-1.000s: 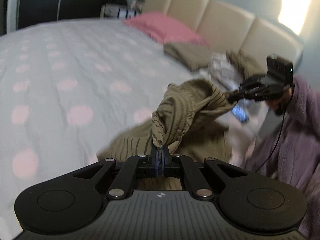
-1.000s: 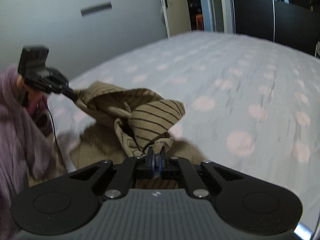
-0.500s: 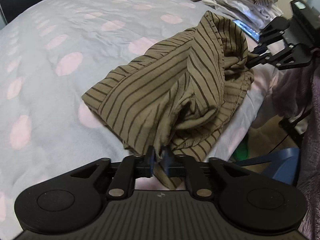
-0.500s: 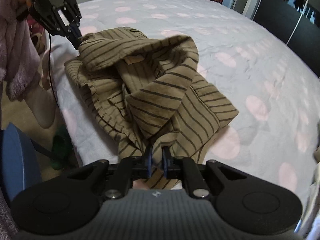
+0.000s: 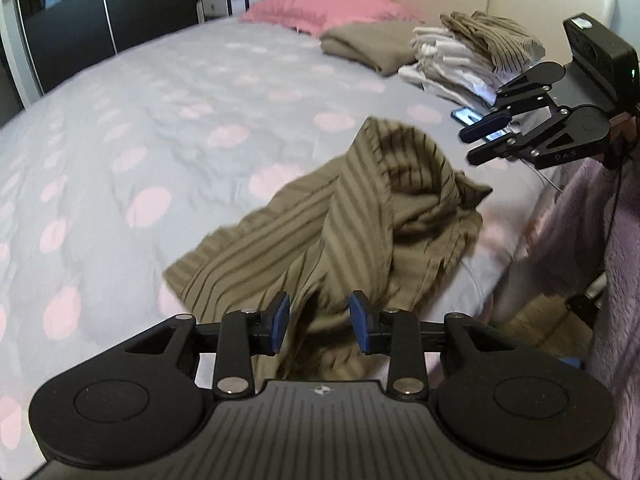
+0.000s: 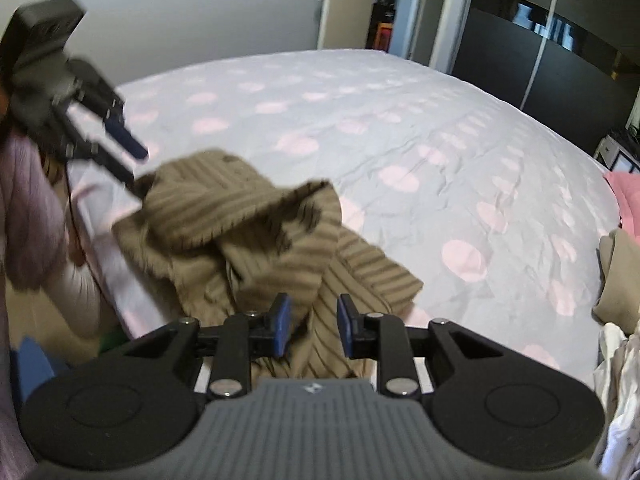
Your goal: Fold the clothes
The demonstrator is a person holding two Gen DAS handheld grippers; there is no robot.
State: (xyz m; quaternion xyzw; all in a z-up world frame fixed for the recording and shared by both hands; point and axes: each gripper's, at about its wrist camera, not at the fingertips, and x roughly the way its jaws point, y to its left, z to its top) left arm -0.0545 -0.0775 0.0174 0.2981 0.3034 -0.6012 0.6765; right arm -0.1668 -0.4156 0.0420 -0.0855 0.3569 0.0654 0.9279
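Near the bed's (image 5: 168, 128) edge lies the crumpled striped shirt (image 5: 360, 220), its length running between the left gripper (image 5: 319, 322) and right gripper (image 6: 310, 322) (both nearly equally close), each with jaws opening, cloth loose between unpressing pads.

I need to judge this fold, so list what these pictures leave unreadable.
- Striped garment: both views blur it, so its fold lines are unclear; its near edge is hidden behind the left hand-held gripper, whose jaws are opening around loose cloth.
- Phone, left view: partly covered by the right hand-held gripper.
- Folded pile, right view: cut off by the frame edge.
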